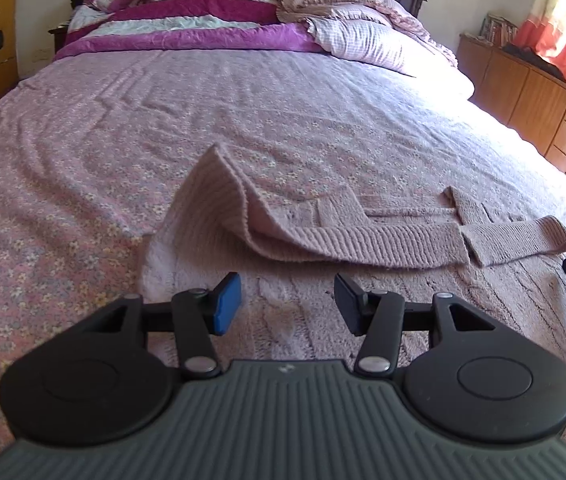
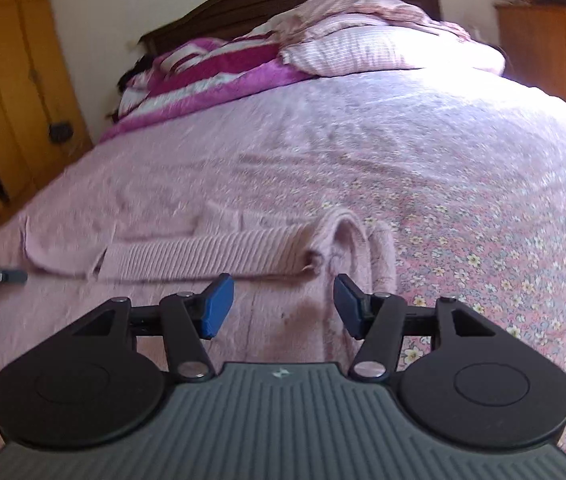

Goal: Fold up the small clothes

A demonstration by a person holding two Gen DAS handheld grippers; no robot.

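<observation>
One bed [image 1: 243, 120], the largest item, carried a pink floral bedspread across its whole top, with a magenta-and-white striped quilt [image 1: 187, 20] and a pale checked pillow [image 1: 367, 40] heaped at the headboard end. Wooden drawers [image 1: 543, 96] stood along one side under a red curtain. One small pink knitted garment [image 1: 283, 236], apparently a cardigan with a ribbed hem, lay spread on the spread at the near edge of the bed. Its ribbed band ran crosswise in front of both cameras; in the left view one side panel stood raised and turned inward in a peak, while in the right view the other end was bunched into a rolled loop. Judged from that, folding was at an early stage: perhaps one side brought in loosely, nothing squared, the remaining folds and flattening still to do. The left gripper [image 1: 287, 304] hovered just short of the garment, jaws parted and empty. The right gripper [image 2: 283, 306] sat near the bunched end, jaws likewise parted, holding nothing; that view was blurred. Each gripper's tip showed at the other view's edge.
</observation>
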